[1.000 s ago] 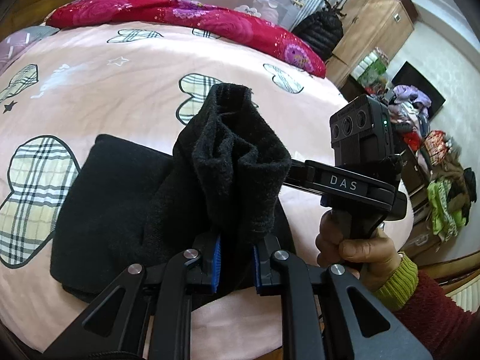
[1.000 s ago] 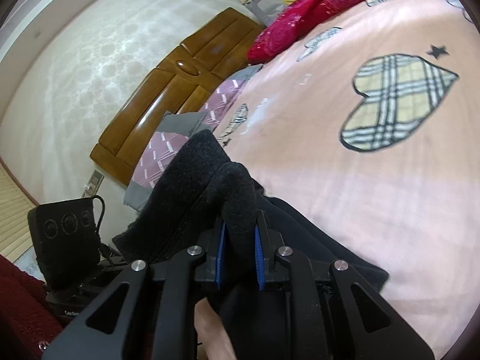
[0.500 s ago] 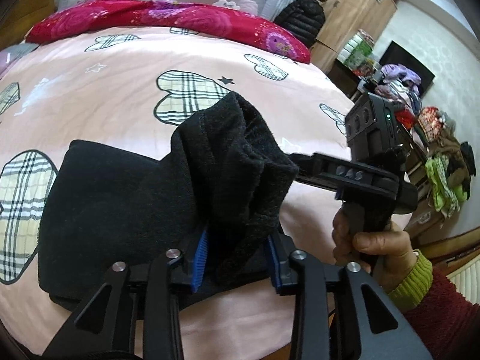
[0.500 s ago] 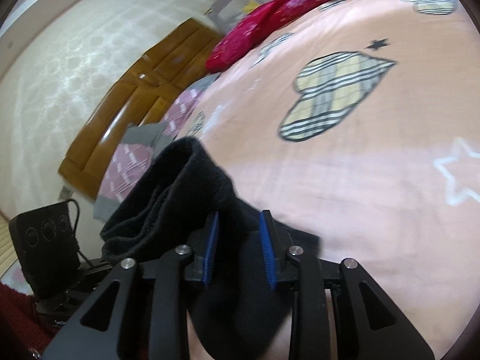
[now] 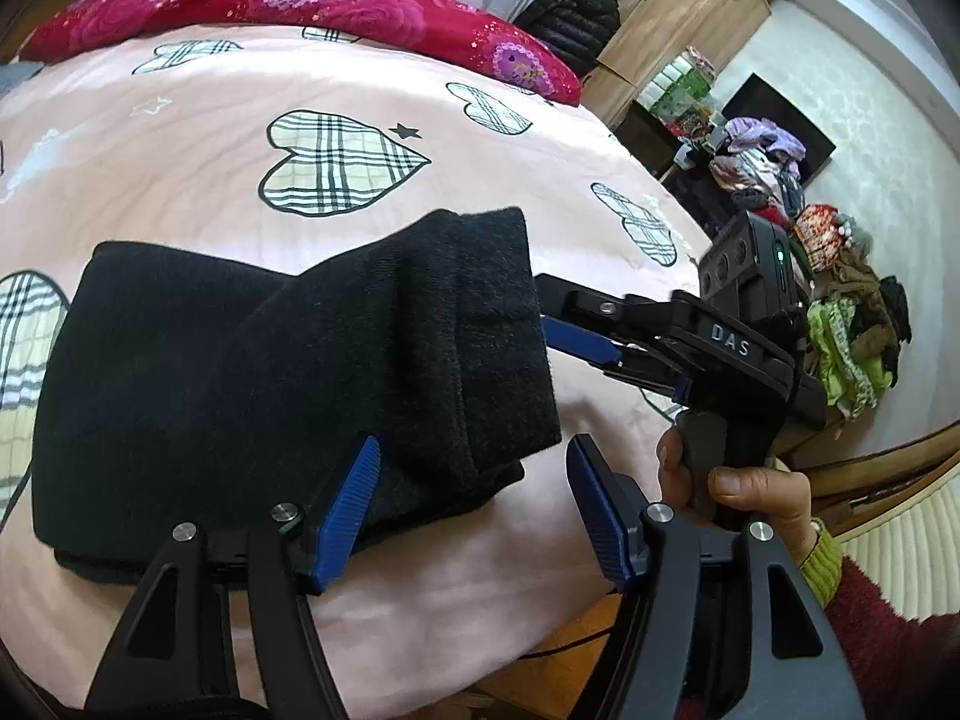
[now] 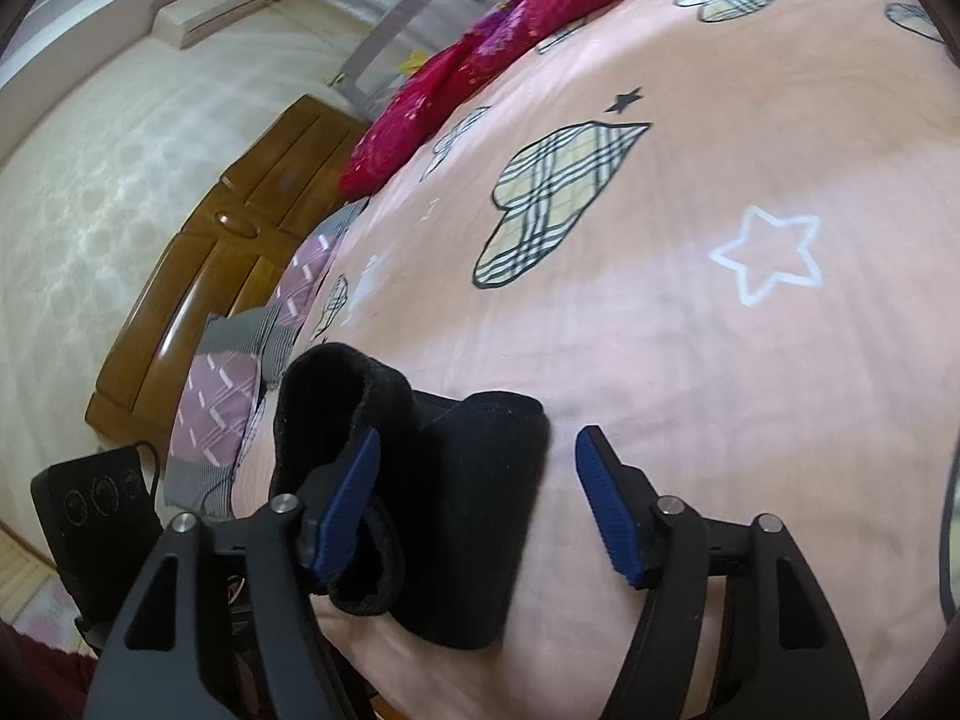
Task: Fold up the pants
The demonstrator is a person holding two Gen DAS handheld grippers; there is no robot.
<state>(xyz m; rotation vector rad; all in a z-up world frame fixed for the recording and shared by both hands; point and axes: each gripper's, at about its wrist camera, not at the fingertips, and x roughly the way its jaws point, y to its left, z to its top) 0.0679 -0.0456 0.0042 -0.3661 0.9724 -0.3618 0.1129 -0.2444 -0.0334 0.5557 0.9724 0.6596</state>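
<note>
The black fleece pants [image 5: 270,372] lie folded in a thick stack on the pink bedsheet [image 5: 180,180] near the bed's front edge. My left gripper [image 5: 474,504] is open, its blue pads on either side of the stack's near right corner, holding nothing. My right gripper [image 6: 477,501] is open too, straddling the folded end of the pants [image 6: 474,510]. It also shows in the left wrist view [image 5: 600,336], just right of the top fold, held by a hand [image 5: 738,492].
A red floral quilt [image 5: 300,6] lies along the far side of the bed. Pillows [image 6: 240,384] and a wooden headboard [image 6: 240,252] sit at the head. A wardrobe [image 5: 678,18] and piled clothes [image 5: 840,300] stand beyond the bed's right edge.
Both grippers opened and let go of the pants' end. The raised fold dropped flat onto the stack.
</note>
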